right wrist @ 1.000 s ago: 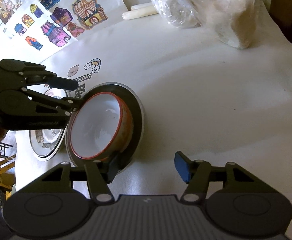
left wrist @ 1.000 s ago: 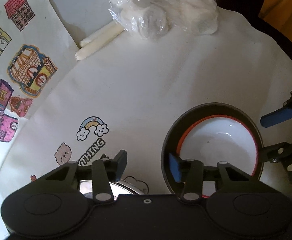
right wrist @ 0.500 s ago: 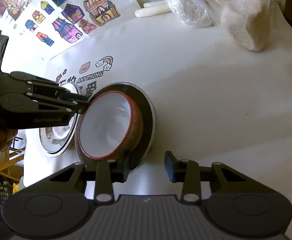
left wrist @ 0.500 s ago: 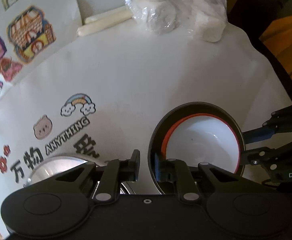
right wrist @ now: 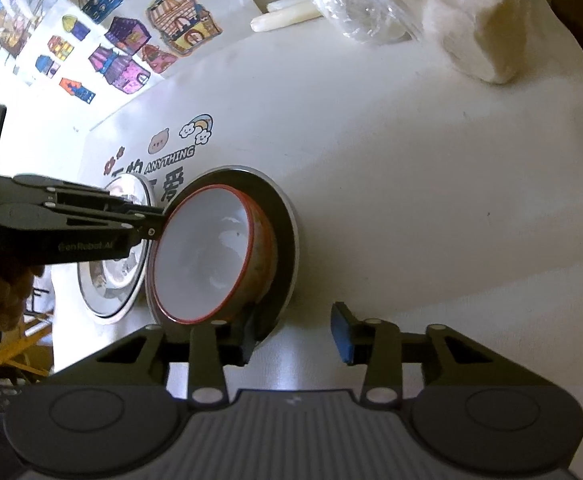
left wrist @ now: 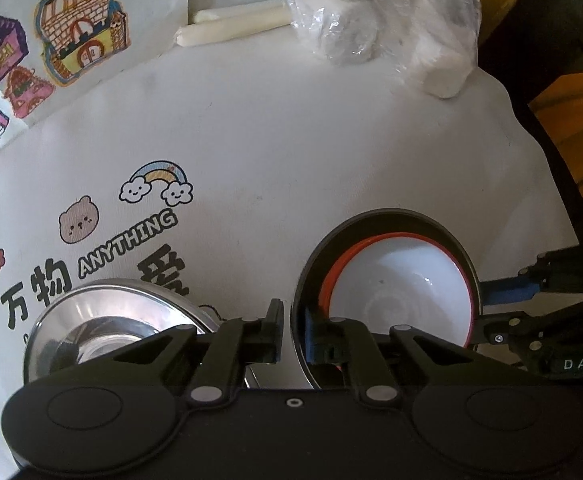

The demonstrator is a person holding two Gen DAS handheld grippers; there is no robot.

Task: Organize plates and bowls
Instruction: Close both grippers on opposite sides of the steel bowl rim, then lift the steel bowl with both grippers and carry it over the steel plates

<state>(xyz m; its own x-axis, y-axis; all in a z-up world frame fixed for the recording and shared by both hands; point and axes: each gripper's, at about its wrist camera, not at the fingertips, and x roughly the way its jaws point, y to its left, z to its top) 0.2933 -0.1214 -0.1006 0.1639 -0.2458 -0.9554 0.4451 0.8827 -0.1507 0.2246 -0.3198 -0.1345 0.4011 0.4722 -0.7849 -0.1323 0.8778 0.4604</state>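
Observation:
A white bowl with a red rim sits in a dark plate. My left gripper is shut on the near rim of the dark plate, one finger outside and one inside. It shows from the side in the right wrist view. A steel plate lies to the left of it. My right gripper is open, its left finger by the plate's rim; it shows at the right edge of the left wrist view.
A clear plastic bag of white lumps lies at the back of the white cloth, with two white sticks beside it. Coloured house drawings lie at the back left. The cloth's edge drops off at the right.
My left gripper closed from wide open onto the dark plate's rim, and the steel plate came into its view. My right gripper drew back a little and stayed open.

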